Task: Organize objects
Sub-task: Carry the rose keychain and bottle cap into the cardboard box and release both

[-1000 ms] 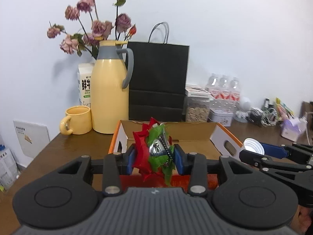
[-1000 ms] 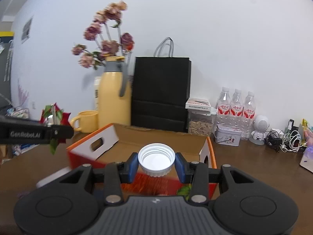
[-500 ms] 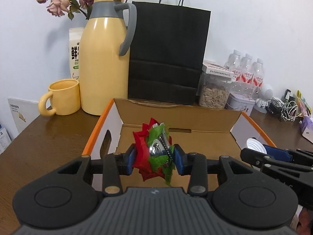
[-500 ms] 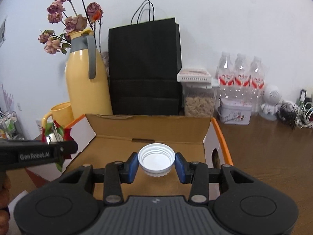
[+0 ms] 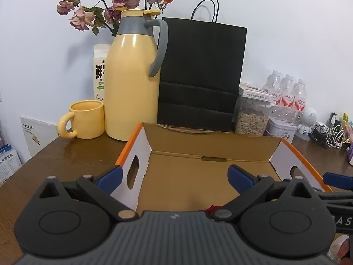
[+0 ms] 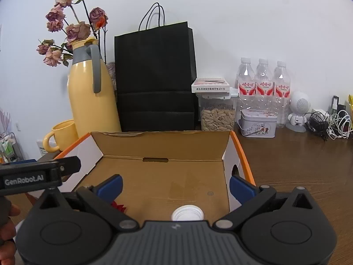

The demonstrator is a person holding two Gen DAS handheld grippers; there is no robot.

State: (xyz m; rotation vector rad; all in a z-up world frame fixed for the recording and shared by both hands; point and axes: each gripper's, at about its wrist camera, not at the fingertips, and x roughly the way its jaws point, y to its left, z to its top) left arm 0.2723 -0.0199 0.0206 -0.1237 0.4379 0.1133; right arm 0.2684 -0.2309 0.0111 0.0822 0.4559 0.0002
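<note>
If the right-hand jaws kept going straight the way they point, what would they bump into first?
Probably the cardboard box: the right gripper, jaws opening and empty, tilts down over its floor, past the white cap. Depth is unclear; it might reach the back wall instead.

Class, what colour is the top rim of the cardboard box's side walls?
Orange rim, clearest in the right wrist view.

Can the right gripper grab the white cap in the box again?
Probably yes. The white cap lies on the box floor just below the right gripper, whose jaws are opening with nothing between them. Nothing covers the cap.
</note>
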